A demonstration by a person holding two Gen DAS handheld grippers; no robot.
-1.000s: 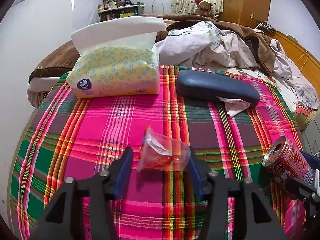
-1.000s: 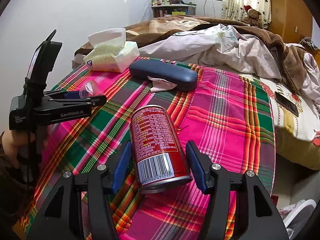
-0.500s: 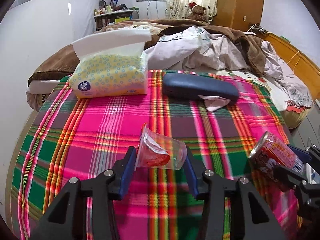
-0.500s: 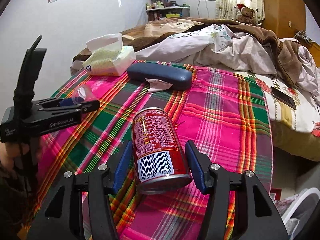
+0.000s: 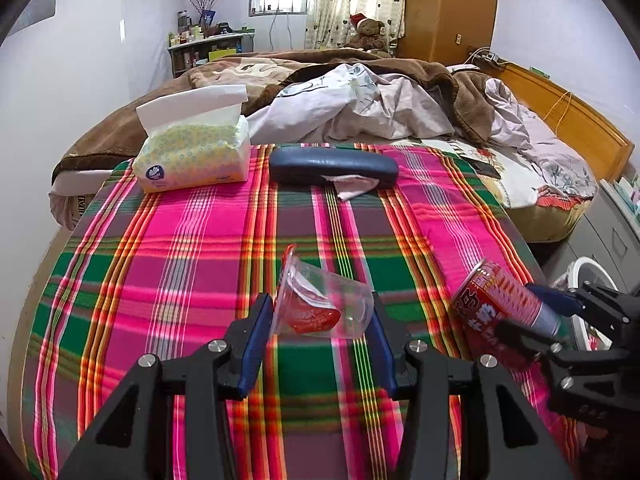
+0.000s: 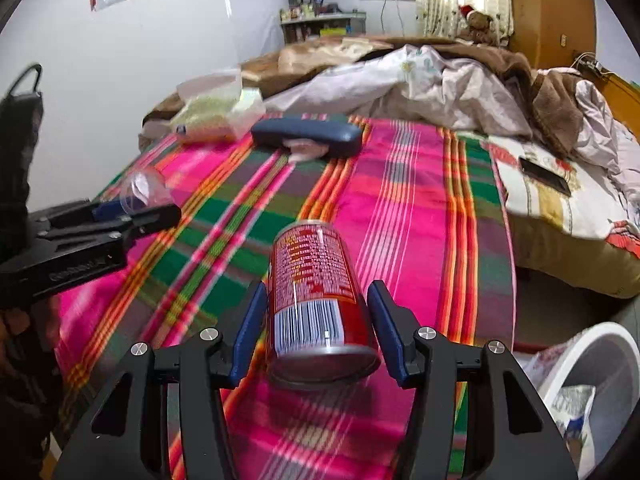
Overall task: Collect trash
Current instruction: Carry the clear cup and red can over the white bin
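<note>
Since a second ago both grippers have drawn back from the far end of the table, so the tissue pack (image 5: 192, 156) and the dark blue case (image 5: 332, 167) sit farther off, and a white bin (image 6: 592, 384) has come into the right wrist view at the lower right. The plaid tablecloth (image 5: 192, 264) covers the table, with the unmade bed (image 5: 380, 108) behind it. The right gripper (image 6: 316, 320) holds the red can (image 6: 316, 300) tilted above the cloth, its jaws closing on the can's sides. The left gripper (image 5: 322, 320) is clenched on the clear plastic cup (image 5: 320, 304), which lies sideways between the blue pads with something red inside.
</note>
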